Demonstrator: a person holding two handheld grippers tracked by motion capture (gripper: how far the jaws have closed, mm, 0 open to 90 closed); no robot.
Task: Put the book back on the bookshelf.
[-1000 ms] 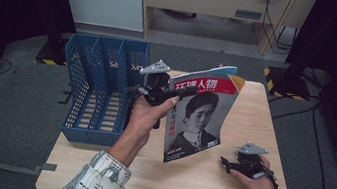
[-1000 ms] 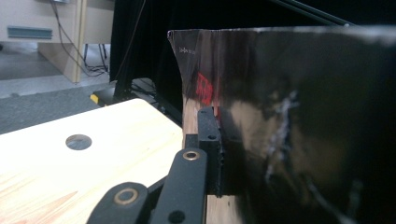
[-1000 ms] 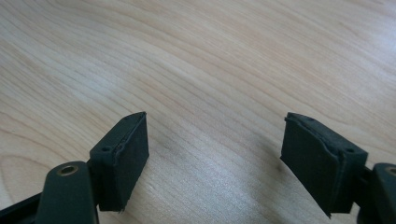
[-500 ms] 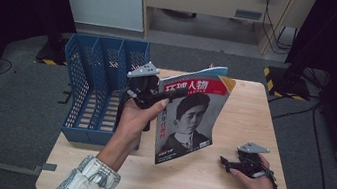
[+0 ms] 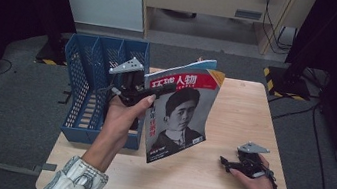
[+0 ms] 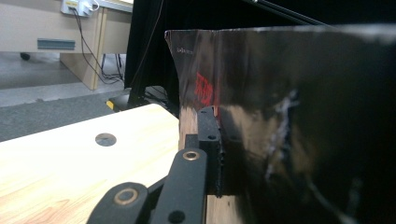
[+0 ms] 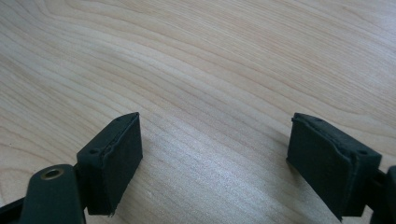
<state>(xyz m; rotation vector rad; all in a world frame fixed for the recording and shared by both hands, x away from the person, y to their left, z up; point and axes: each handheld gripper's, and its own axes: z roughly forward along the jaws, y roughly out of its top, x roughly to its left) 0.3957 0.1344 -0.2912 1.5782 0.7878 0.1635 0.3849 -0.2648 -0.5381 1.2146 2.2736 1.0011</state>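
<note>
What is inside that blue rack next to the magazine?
The blue rack has upright dividers, and the slots in sight look empty. The left gripper, shut on the magazine, and the hand cover its near right corner, so that part stays unknown.

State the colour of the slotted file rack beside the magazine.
Blue; the file rack shows best in the high view.

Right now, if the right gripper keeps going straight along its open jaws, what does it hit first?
Likely the light wooden tabletop: the right gripper points its open black jaws down at bare wood, nothing between them. Depth to the surface is unclear.
</note>
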